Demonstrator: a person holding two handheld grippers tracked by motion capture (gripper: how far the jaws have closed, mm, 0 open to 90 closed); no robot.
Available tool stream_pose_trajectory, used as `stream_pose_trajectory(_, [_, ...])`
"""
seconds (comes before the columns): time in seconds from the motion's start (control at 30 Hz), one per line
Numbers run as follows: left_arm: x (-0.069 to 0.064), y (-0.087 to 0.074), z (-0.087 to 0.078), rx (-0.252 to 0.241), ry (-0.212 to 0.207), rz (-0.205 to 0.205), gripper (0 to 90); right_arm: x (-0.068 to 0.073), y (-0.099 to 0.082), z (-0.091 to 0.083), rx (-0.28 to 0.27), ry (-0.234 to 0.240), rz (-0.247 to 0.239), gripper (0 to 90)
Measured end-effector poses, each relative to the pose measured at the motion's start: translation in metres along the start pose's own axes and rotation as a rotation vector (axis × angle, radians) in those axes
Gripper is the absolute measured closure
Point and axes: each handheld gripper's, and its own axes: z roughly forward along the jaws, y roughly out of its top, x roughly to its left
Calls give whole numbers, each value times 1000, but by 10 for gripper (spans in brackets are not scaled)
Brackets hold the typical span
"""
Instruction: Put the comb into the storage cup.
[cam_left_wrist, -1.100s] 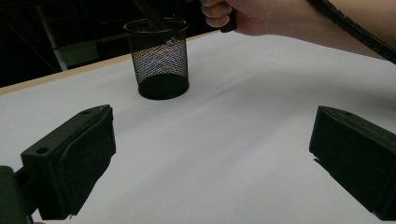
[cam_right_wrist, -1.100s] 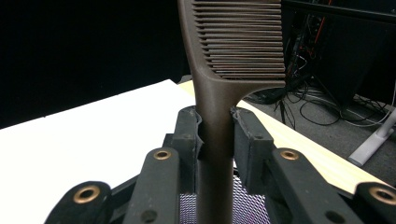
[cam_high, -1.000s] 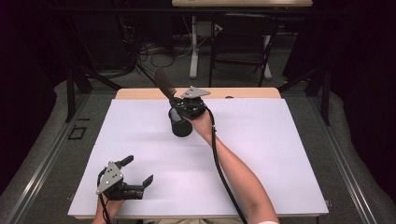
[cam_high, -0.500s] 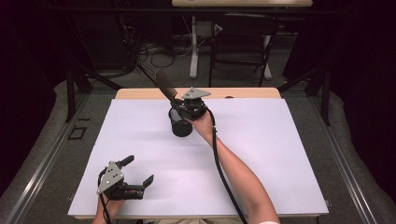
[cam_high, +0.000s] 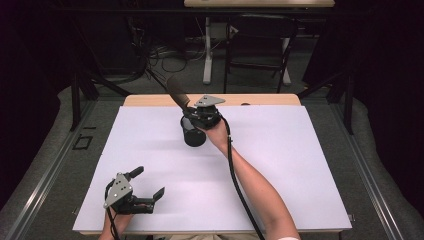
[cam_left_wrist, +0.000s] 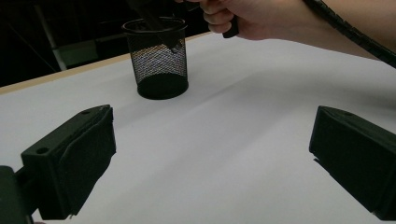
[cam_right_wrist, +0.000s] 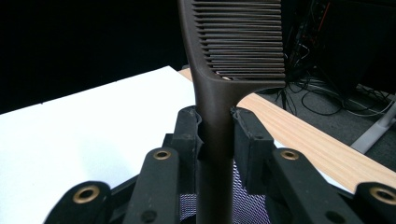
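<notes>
From the high view, one white sheet-covered table (cam_high: 300, 165) carries one black wire-mesh cylindrical cup (cam_high: 193, 135) standing upright toward the far middle. The right gripper (cam_high: 192, 116) is directly above the cup, its jaws clamped on one dark brown plastic comb (cam_high: 177, 94) that slants up and away to the left, its lower end going down into the cup. The left gripper (cam_high: 148, 184) rests at the near left corner, well apart from the cup, with its jaws spread and nothing between them. In the left gripper view, two black jaws stand wide apart over bare white surface; the cup (cam_left_wrist: 159, 60) stands beyond, with the comb's end (cam_left_wrist: 156, 25) inside its rim and one hand (cam_left_wrist: 254, 18) above. In the right gripper view, two jaws squeeze the comb's handle (cam_right_wrist: 214, 121); its fine teeth rise above, and mesh shows below.
</notes>
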Motion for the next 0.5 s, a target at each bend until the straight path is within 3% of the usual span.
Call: stream_pose_trajectory(0.5, [0,0,0,0,2,-1,6,-1,-4,1,14,2,4,721])
